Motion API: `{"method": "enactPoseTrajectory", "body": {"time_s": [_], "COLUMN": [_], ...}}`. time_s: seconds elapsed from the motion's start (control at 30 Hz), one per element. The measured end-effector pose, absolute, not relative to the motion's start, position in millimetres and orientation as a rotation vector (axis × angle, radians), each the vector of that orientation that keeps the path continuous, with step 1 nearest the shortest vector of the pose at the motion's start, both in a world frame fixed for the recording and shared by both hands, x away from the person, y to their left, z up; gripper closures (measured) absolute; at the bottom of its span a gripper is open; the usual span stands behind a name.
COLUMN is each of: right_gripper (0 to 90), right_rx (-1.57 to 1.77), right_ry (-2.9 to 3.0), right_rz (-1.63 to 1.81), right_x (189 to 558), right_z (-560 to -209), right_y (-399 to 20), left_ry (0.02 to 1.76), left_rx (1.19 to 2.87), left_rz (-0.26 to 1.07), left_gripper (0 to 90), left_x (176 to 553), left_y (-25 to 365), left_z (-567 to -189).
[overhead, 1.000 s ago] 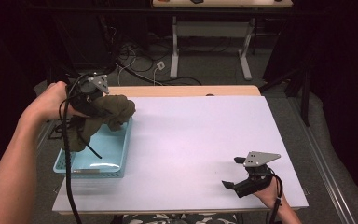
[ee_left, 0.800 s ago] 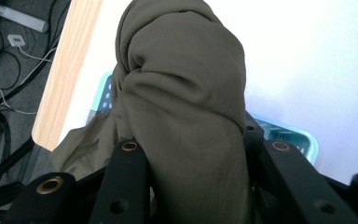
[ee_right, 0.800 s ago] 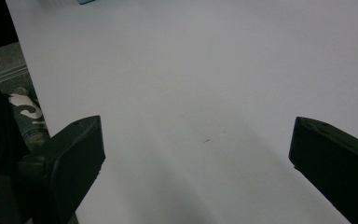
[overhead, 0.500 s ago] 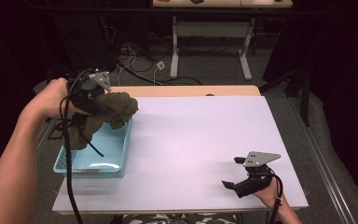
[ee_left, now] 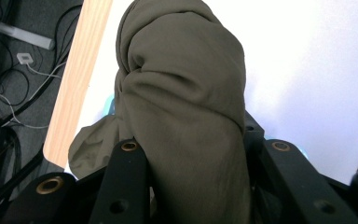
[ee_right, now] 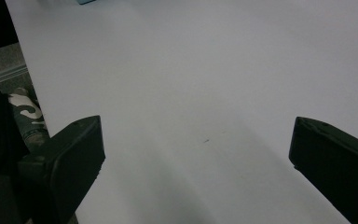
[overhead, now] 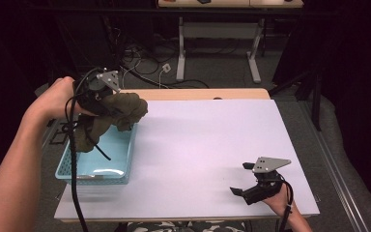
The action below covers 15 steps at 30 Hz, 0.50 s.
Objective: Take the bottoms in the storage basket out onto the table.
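An olive-brown cloth is bunched up and held in the air over the far end of a light blue basket at the table's left. My left gripper is shut on the cloth, and a loose end hangs down into the basket. Seen from the left gripper view, the cloth bulges up between the two black jaws. Near the table's front right corner my right gripper rests low, open, with nothing between its jaws. The right gripper view has the right gripper over bare white table.
The white table top spreads wide between the basket and the right gripper. A wooden strip runs along the far edge. Behind the table are cables on the floor and a desk frame. A black cable trails from the left gripper.
The left gripper with the cloth has shifted slightly up and away. The right gripper has not moved.
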State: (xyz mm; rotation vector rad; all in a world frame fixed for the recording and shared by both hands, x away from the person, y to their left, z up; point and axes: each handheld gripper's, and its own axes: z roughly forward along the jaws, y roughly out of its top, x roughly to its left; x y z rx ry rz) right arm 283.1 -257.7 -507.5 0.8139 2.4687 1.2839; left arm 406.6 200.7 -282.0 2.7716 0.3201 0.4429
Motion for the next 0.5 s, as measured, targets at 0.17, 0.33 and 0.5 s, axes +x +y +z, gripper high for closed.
{"method": "enactPoseTrajectory", "body": {"time_s": [0.17, 0.33, 0.5], "right_gripper": [3.2, 3.2, 3.2], "right_rx": [0.816, 0.813, 0.813], "right_ry": [2.470, 2.469, 2.473], "right_rz": [1.286, 1.291, 1.288], "right_x": [283.2, 283.5, 283.7], "right_z": [-507.7, -508.0, -508.0], "right_y": [-257.5, -257.4, -257.5], "left_ry": [0.308, 0.303, 0.290], "left_rx": [2.769, 2.767, 2.773], "left_rz": [0.449, 0.451, 0.445], "left_gripper": [65.8, 65.8, 65.8], "left_x": [406.0, 406.7, 408.8], "left_y": [197.9, 194.4, 191.0], "left_z": [-278.6, -278.2, -276.7]}}
